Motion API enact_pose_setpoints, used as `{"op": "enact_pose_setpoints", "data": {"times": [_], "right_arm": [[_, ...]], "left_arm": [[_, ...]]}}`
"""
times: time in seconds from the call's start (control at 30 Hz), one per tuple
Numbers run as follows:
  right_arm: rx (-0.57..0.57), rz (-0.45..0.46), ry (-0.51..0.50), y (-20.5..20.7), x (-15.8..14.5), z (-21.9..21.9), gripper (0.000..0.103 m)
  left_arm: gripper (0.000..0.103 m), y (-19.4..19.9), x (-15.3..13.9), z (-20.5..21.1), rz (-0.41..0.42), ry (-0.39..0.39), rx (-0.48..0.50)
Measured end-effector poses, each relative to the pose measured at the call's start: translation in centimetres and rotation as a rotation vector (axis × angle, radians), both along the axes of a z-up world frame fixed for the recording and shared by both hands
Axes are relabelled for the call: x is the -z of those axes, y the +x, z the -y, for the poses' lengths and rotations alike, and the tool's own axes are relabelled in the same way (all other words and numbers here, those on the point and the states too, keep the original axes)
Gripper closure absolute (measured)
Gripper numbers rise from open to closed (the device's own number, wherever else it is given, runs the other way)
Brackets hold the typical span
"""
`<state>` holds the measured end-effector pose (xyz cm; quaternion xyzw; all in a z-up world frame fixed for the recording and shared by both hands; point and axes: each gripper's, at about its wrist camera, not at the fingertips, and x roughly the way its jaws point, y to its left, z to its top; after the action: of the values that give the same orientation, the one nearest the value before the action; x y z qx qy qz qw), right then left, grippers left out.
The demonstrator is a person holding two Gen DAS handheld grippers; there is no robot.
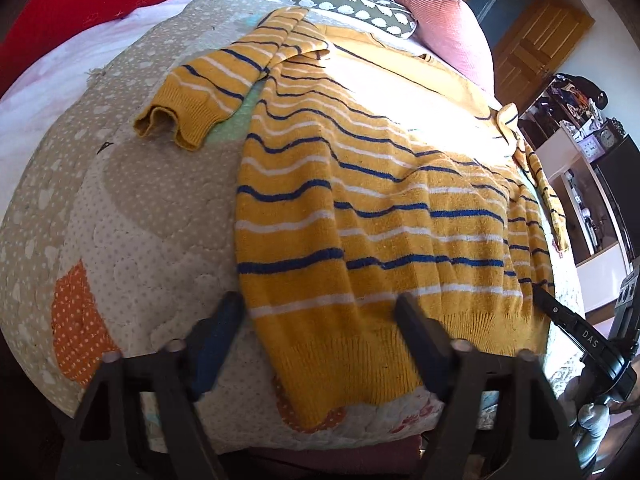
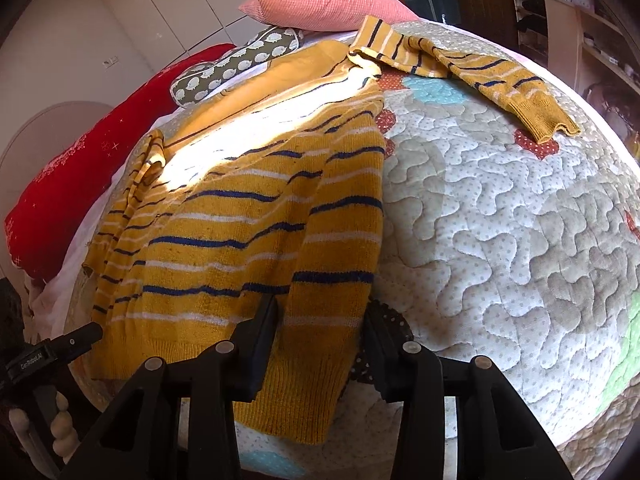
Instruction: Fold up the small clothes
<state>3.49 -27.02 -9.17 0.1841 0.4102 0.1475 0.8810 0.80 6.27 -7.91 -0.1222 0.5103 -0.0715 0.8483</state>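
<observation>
A mustard sweater (image 1: pixel 360 200) with blue and white stripes lies flat on a quilted bed cover (image 1: pixel 120 208); it also shows in the right wrist view (image 2: pixel 240 220). My left gripper (image 1: pixel 320 312) is open, its fingers straddling the hem's left corner. My right gripper (image 2: pixel 320 320) is open, its fingers straddling the hem's right corner. One sleeve (image 1: pixel 208 88) lies bent out to the left; the other sleeve (image 2: pixel 480 72) stretches to the right. Each gripper's tip shows in the other's view: the right one (image 1: pixel 560 316) and the left one (image 2: pixel 80 336).
A pink cushion (image 1: pixel 436 20), a green patterned pillow (image 1: pixel 348 4) and a red blanket (image 2: pixel 80 168) lie at the head of the bed. A wooden door (image 1: pixel 536 44) and shelves (image 1: pixel 580 152) stand to the right. The quilt (image 2: pixel 500 220) spreads to the right of the sweater.
</observation>
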Motion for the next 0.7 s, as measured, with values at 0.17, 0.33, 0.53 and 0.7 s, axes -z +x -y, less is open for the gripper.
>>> {"op": "enact_pose_setpoints", "data": {"times": [0.17,0.33,0.53,0.7], "right_arm": [[-0.006,0.01,0.088,-0.6,-1.1,1.4,0.091],[0.036,0.021,0.089,-2.2,-2.0,3.5,0.091],[0.038,-0.027,0.057,-3.2,-0.4,4.0,0.091],[0.08,-0.027,0.057,-4.3,-1.1,5.1,0.091]], "left_arm": [[0.09,-0.3,-1.2,1.3,0.001,0.027,0.016],[0.09,-1.5,-2.5,0.8,0.02,0.025,0.001],[0.09,-2.2,-1.7,0.4,-0.004,0.024,-0.011],[0.089,-3.7,-3.5,-1.4,0.055,-0.007,-0.042]]}}
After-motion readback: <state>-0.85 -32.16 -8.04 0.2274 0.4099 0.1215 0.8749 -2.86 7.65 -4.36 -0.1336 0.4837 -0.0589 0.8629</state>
